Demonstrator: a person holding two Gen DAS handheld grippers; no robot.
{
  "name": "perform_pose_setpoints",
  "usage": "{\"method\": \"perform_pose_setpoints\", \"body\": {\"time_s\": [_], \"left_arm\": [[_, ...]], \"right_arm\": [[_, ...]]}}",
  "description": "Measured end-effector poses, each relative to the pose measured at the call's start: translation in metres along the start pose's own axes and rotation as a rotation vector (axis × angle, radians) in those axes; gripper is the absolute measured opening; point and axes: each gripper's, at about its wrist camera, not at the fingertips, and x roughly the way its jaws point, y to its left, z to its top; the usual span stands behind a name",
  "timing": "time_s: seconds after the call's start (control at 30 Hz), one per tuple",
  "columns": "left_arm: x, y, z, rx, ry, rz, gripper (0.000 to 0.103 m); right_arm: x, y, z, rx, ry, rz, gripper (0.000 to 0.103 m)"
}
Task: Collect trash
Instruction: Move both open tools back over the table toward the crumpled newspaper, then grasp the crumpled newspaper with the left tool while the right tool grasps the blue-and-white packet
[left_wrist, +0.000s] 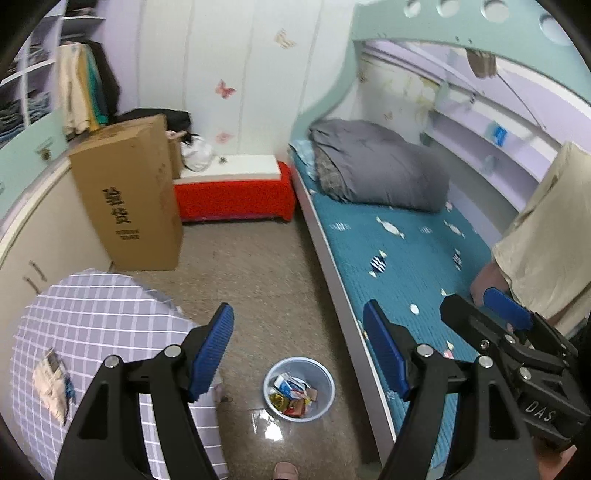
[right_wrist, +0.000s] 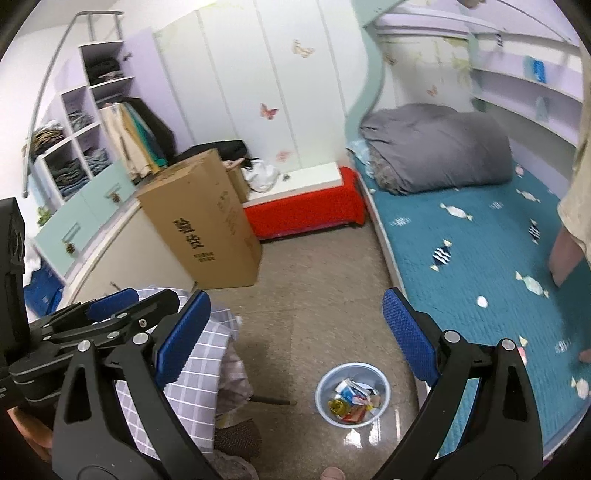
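Left tongs: blue-padded fingers spread wide, nothing between them, touching nothing; held above the floor, pointing down toward the bin.

Right tongs: blue pads likewise spread wide apart and empty, in contact with nothing. They also appear at the right edge of the left wrist view, just beside the left tongs, over the edge of the bed.

Wastebasket: small, pale blue, round, upright on the glossy floor, near, between the two tongs' fingers in both views. It sits just beside the bed frame on its right.

Trash: crumpled wrappers and packets, red, yellow, blue and white, lying inside the wastebasket.

Bench: round, near left, covered in a lilac checked cloth; a crumpled pale wrapper lies on it.

Bed: right side, teal candy-print sheet, folded grey duvet at the far end.

Cardboard box: tall, standing far left on the floor.
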Motion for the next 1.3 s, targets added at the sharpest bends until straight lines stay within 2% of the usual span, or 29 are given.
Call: {"method": "perform_pose_setpoints", "body": {"time_s": [0.27,0.5,0.83,1.0,1.17,1.3], "left_arm": [[-0.049,0.067,-0.021,-0.088,-0.066,0.076,0.073],[-0.077,0.148,-0.050,-0.178,-0.039,0.113,0.073],[-0.091,0.288,-0.104,-0.293,0.074,0.172,0.073],[-0.083,0.356,-0.127,-0.328,0.145,0.211,0.073],[-0.061,0.398,-0.149,-0.330,0.231,0.209,0.073],[-0.038,0.405,-0.160,-0.290,0.276,0.196,0.073]], "right_arm": [[-0.002,0.073,-0.012,-0.067,-0.002,0.074,0.093],[0.015,0.148,-0.037,-0.089,0.058,0.126,0.093],[0.063,0.264,-0.095,-0.095,0.184,0.175,0.093],[0.093,0.306,-0.122,-0.093,0.240,0.179,0.093],[0.125,0.334,-0.149,-0.101,0.309,0.157,0.093],[0.147,0.340,-0.165,-0.102,0.354,0.135,0.093]]}}
